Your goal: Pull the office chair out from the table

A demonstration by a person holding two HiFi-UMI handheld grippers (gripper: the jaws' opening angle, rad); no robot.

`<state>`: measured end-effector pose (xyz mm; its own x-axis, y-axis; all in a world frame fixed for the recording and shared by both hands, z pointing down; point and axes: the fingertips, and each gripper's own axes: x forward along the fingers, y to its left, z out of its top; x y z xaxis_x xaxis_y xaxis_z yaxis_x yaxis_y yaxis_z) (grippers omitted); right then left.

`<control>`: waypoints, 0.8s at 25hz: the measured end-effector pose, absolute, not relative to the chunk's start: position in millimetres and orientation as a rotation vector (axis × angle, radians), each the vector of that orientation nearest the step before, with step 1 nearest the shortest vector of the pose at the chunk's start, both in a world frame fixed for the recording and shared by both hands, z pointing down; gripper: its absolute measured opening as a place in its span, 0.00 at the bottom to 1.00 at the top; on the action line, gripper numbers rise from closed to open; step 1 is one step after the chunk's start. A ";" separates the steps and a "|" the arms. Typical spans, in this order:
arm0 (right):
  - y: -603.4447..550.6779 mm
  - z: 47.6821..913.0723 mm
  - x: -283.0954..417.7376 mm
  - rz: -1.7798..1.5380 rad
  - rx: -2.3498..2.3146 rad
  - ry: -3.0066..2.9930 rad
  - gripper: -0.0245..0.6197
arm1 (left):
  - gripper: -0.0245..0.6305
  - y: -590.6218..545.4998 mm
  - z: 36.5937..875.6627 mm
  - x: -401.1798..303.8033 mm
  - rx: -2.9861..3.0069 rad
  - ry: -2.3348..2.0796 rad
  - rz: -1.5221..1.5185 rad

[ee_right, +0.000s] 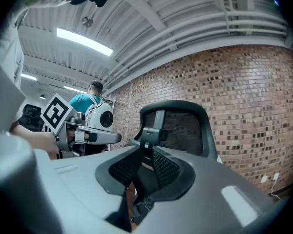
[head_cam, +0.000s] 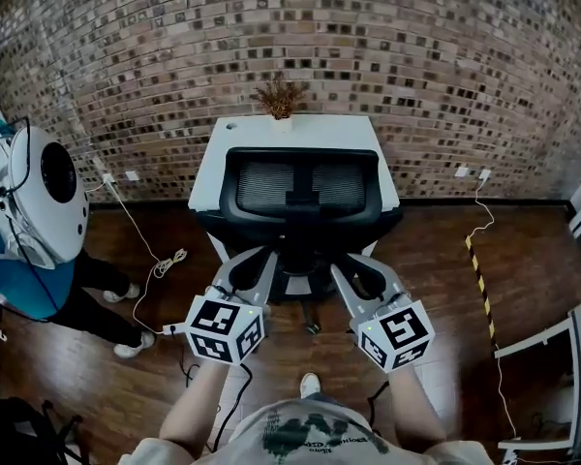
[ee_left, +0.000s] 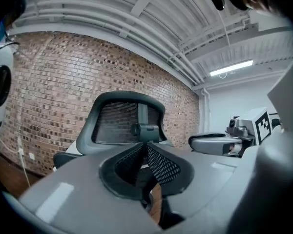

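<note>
The black mesh office chair stands with its back toward me, in front of the white table by the brick wall. Both grippers reach level toward the chair's lower back, one on each side of its centre post. My left gripper has its jaws closed together with nothing between them; the left gripper view shows its pads meeting below the backrest. My right gripper shows a narrow gap between its pads, empty, with the backrest just ahead.
A person in a teal shirt with a white round device stands at the left. Cables trail over the wooden floor. A dried plant sits on the table's far edge. Striped tape and a white frame are at the right.
</note>
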<state>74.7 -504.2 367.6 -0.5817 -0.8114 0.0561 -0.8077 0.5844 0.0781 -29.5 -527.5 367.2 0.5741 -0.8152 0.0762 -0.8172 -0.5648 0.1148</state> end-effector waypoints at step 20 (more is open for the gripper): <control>-639.7 326.0 148.8 -0.088 1.235 -2.849 0.45 | 0.51 -659.4 343.6 -121.8 2.815 -1.315 0.143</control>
<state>148.8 -639.7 326.0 -0.6833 -0.7301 0.0096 -0.7281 0.6823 0.0661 -121.8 -659.4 343.6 0.6384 -0.7637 0.0962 -0.7665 -0.6421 -0.0105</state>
